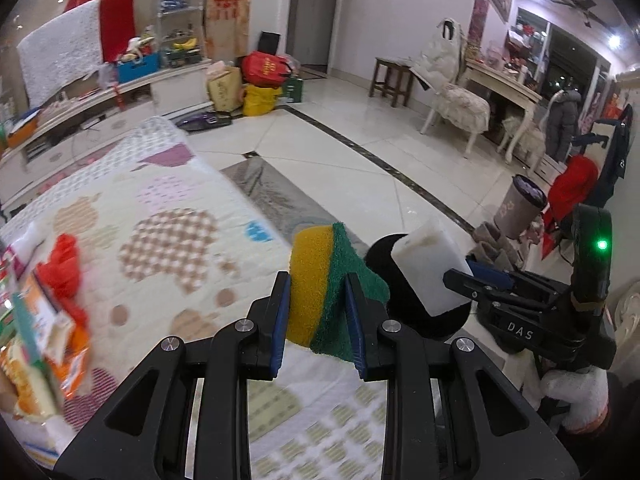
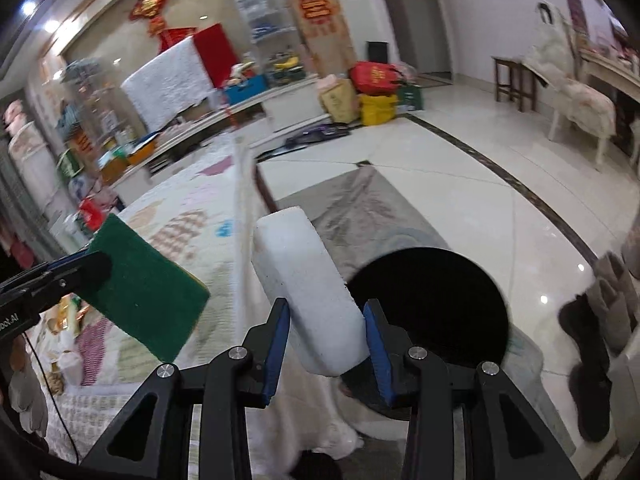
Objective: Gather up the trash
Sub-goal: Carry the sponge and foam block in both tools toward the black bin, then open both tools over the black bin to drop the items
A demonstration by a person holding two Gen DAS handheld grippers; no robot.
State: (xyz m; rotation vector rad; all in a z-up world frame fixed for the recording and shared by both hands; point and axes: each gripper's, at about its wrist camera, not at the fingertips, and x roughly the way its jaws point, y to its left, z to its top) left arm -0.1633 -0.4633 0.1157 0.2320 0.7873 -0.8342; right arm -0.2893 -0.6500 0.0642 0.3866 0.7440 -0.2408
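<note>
My left gripper (image 1: 318,312) is shut on a yellow and green scouring sponge (image 1: 320,280), held above the edge of the quilt-covered table (image 1: 168,208). My right gripper (image 2: 326,332) is shut on a white foam block (image 2: 304,292). A black round bin opening (image 2: 432,308) lies just right of and below the block. In the left wrist view the right gripper (image 1: 480,280) holds the white block (image 1: 428,268) over the black bin (image 1: 400,280). In the right wrist view the left gripper (image 2: 72,268) holds the sponge (image 2: 144,292) at left.
Red and orange wrappers (image 1: 52,296) lie on the table at left. A grey trash can (image 1: 516,208) and slippers (image 1: 492,244) stand on the tile floor at right. Boots (image 2: 600,320) stand right of the bin. Bags (image 1: 260,80), chairs and a desk line the far walls.
</note>
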